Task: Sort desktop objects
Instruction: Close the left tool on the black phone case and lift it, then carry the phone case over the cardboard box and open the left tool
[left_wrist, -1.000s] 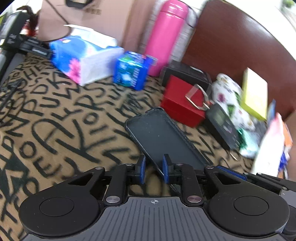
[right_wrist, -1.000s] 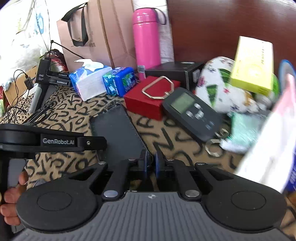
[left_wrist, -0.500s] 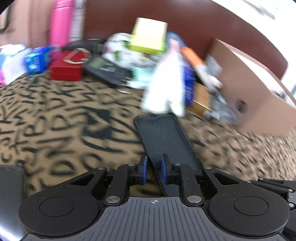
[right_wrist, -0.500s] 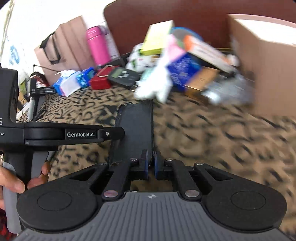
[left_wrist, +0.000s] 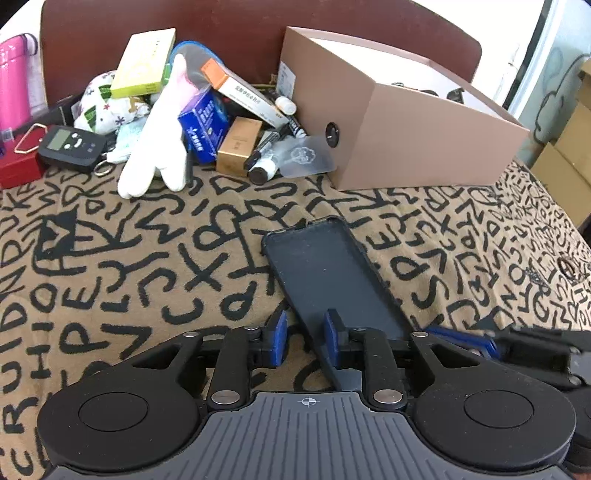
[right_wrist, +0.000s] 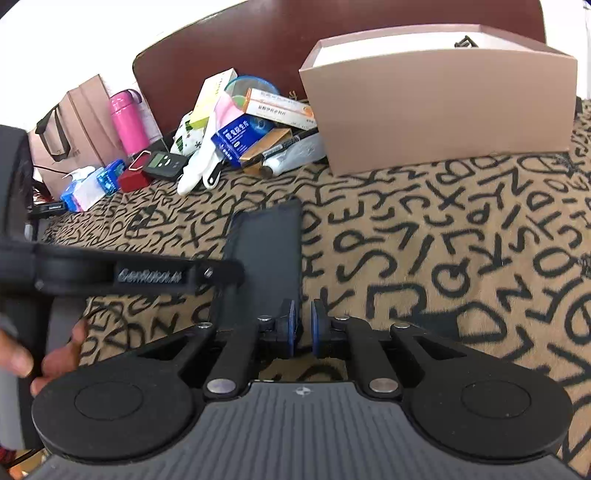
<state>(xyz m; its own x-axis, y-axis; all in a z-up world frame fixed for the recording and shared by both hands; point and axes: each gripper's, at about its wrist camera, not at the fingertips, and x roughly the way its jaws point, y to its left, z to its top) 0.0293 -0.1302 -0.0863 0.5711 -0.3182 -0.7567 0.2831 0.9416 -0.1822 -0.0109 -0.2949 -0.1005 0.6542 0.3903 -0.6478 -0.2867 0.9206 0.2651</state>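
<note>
Black case: it lies flat on the lettered cloth, well short of the brown box, with its near end by both your grippers.
Left gripper: its jaws have just been opening; the blue pads stand clearly apart. The case's near left edge runs between them, and the pads do not press on it.
Right gripper: only a narrow gap shows between its pads, with cloth visible through it. The case's right edge sits just beside the left pad; you cannot tell whether they touch.
Left view only: the case's full right side, the right gripper's blue finger low at the right, and a glimpse into the box.
Right view only: your left hand around the left gripper's handle, the paper bag, and the tissue pack at the far left.
Both views: the pile with the white plush heaped left of the box.
</note>
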